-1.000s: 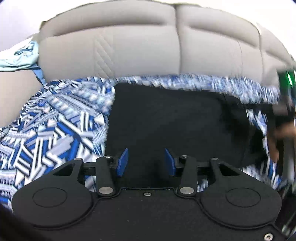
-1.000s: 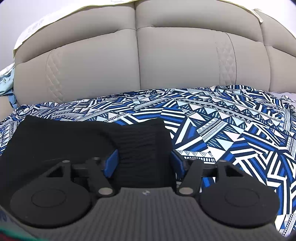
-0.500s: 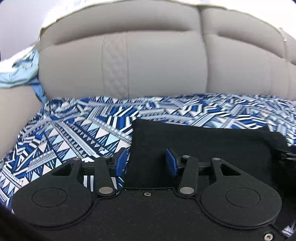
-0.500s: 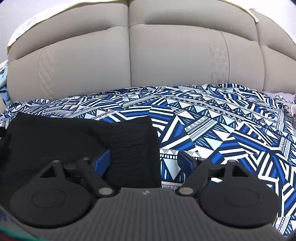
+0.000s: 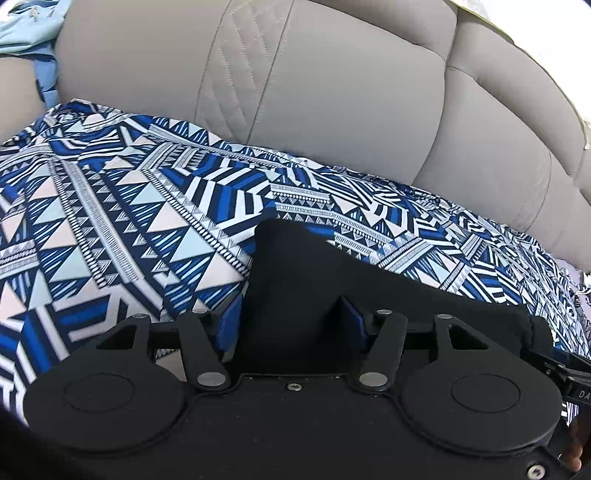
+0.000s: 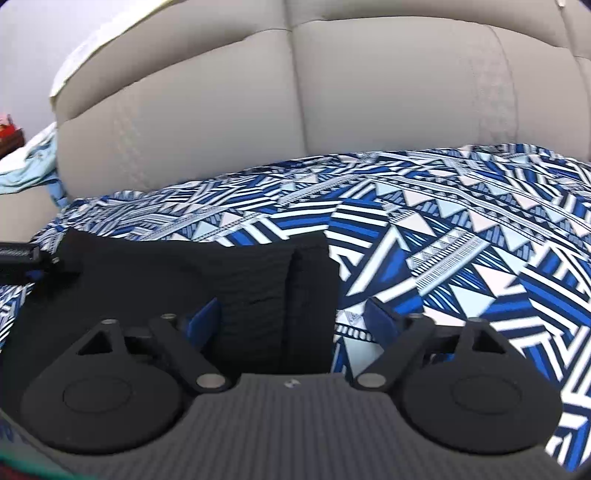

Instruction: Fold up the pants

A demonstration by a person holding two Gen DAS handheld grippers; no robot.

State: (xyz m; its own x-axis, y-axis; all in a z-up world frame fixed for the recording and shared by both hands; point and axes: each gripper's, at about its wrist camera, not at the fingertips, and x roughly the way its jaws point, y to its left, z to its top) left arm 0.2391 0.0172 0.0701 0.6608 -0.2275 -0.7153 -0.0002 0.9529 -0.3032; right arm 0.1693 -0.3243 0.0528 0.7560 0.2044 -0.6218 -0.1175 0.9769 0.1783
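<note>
The black pants (image 5: 314,280) lie folded into a flat rectangle on a blue and white patterned cloth (image 5: 110,221). My left gripper (image 5: 290,323) is open, its blue fingers either side of the pants' left end, not clamping it. In the right wrist view the pants (image 6: 221,280) show their ribbed waistband at the right edge. My right gripper (image 6: 291,319) is open wide over the right edge of the pants, one finger above the black fabric, the other above the patterned cloth (image 6: 461,258). The left gripper's tip (image 6: 22,256) shows at the pants' far left end.
The grey sofa backrest (image 5: 332,92) rises right behind the cloth, also in the right wrist view (image 6: 332,92). A light blue garment (image 5: 26,29) lies on the left armrest; it also shows in the right wrist view (image 6: 33,170).
Both grippers have opened wider and let go of the pants, which now lie flat. The left wrist view has tilted and swung left; the right gripper has shifted toward the pants' right edge.
</note>
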